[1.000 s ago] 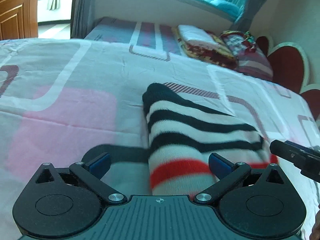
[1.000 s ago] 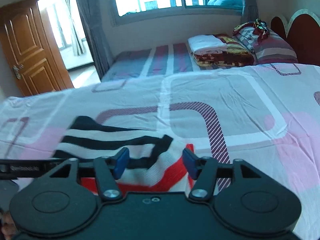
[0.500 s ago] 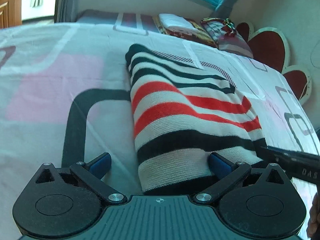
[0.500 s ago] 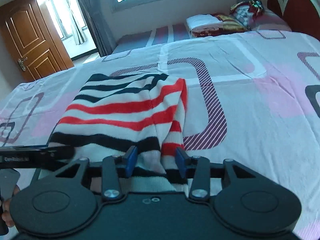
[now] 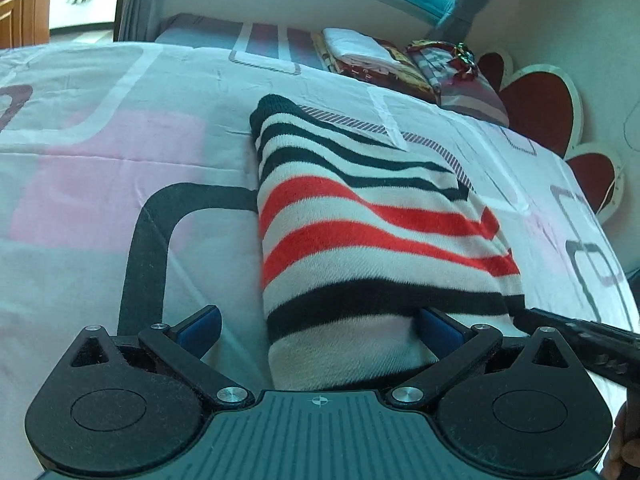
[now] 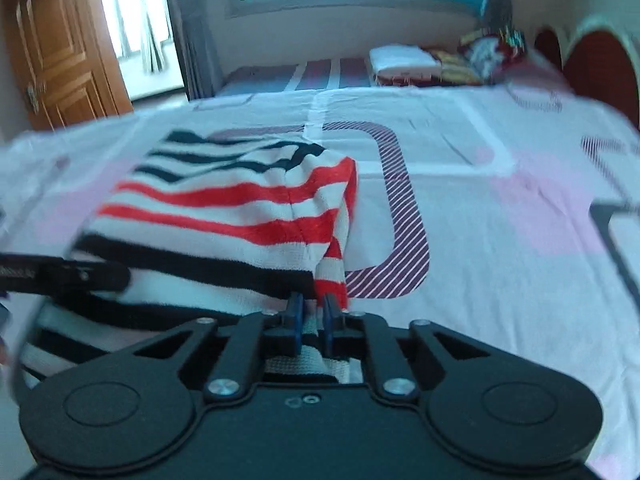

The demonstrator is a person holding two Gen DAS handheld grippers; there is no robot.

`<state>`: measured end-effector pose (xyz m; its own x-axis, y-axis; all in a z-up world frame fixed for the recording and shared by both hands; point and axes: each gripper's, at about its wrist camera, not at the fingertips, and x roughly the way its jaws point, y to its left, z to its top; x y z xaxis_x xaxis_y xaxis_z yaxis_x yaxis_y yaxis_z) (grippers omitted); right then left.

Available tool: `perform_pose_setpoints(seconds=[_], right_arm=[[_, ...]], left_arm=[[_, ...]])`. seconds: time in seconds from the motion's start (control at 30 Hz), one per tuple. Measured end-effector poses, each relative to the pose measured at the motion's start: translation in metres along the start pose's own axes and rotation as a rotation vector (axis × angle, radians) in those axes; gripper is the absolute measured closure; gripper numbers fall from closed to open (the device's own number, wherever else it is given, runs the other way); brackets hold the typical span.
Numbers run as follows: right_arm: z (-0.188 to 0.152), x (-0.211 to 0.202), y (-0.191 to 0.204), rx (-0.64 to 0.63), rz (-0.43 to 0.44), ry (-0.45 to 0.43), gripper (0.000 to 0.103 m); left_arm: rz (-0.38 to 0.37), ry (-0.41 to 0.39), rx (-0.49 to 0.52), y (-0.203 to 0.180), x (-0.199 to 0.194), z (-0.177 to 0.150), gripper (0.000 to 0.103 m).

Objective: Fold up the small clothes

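A small knit sweater (image 5: 360, 232) with black, white and red stripes lies on the bed, folded into a long strip. It also shows in the right wrist view (image 6: 224, 216). My left gripper (image 5: 318, 330) is open, its blue pads either side of the sweater's near left edge, the right pad tucked under the cloth. My right gripper (image 6: 310, 320) is shut on the sweater's near right corner, and its black finger shows in the left wrist view (image 5: 580, 340). The left gripper's finger shows at the left of the right wrist view (image 6: 64, 276).
The bed sheet (image 5: 100, 168) is white with pink, grey and purple shapes. Folded blankets and pillows (image 5: 400, 60) lie at the far end by the window. A red heart-shaped headboard (image 5: 540, 104) stands at the right. A wooden door (image 6: 56, 52) is at the left.
My right gripper has closed on the sweater's near right corner. The left gripper stays open and has shifted only slightly.
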<state>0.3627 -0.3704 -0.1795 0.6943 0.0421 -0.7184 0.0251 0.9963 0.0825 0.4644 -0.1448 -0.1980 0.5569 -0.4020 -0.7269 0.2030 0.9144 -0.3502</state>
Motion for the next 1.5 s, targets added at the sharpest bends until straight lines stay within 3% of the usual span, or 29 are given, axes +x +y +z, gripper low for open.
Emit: perform_pose_setpoints(seconds=[0.13,0.23,0.5,0.6,0.63,0.83,0.9,0.97,1.03,1.1,1.17,1.23,1.5], right_arm=[[0.015,-0.012,-0.014,0.118,0.084,-0.041,0.066],[0.026,-0.003,-0.013,0.122,0.084,-0.020,0.024],[0.027,0.035,-0.008,0.090,0.076,0.068,0.025],[0.024,0.043,-0.016,0.144,0.130,0.090,0.026],[0.022,0.047,-0.021,0.186,0.162,0.098,0.027],[0.021,0.044,-0.026,0.215,0.248,0.085,0.059],[0.023,0.042,-0.026,0.202,0.252,0.083,0.059],[0.022,0.047,-0.025,0.191,0.238,0.078,0.040],[0.022,0.054,-0.024,0.212,0.256,0.074,0.036],[0.025,0.056,-0.018,0.186,0.230,0.074,0.042],[0.025,0.052,-0.017,0.203,0.237,0.066,0.059],[0.025,0.044,-0.018,0.216,0.241,0.042,0.065],[0.038,0.011,0.005,0.193,0.286,-0.046,0.067]], left_arm=[[-0.015,-0.006,-0.027,-0.001,0.002,0.007,0.000],[-0.019,0.008,-0.031,-0.003,0.010,0.009,0.000],[-0.033,0.024,-0.021,-0.010,0.026,0.008,0.000],[-0.041,0.020,-0.013,-0.014,0.030,0.009,0.000],[-0.045,0.019,-0.011,-0.015,0.030,0.009,0.005],[-0.059,0.006,-0.044,-0.012,0.025,0.011,0.016],[-0.058,0.009,-0.039,-0.012,0.029,0.011,0.016],[-0.058,0.008,-0.043,-0.011,0.033,0.012,0.015],[-0.054,0.007,-0.041,-0.012,0.033,0.012,0.017],[-0.057,-0.003,-0.046,-0.011,0.028,0.011,0.025],[-0.061,-0.017,-0.048,-0.011,0.021,0.012,0.034],[-0.066,-0.028,-0.047,-0.011,0.014,0.012,0.038],[-0.077,-0.067,-0.059,0.004,-0.029,0.023,0.040]])
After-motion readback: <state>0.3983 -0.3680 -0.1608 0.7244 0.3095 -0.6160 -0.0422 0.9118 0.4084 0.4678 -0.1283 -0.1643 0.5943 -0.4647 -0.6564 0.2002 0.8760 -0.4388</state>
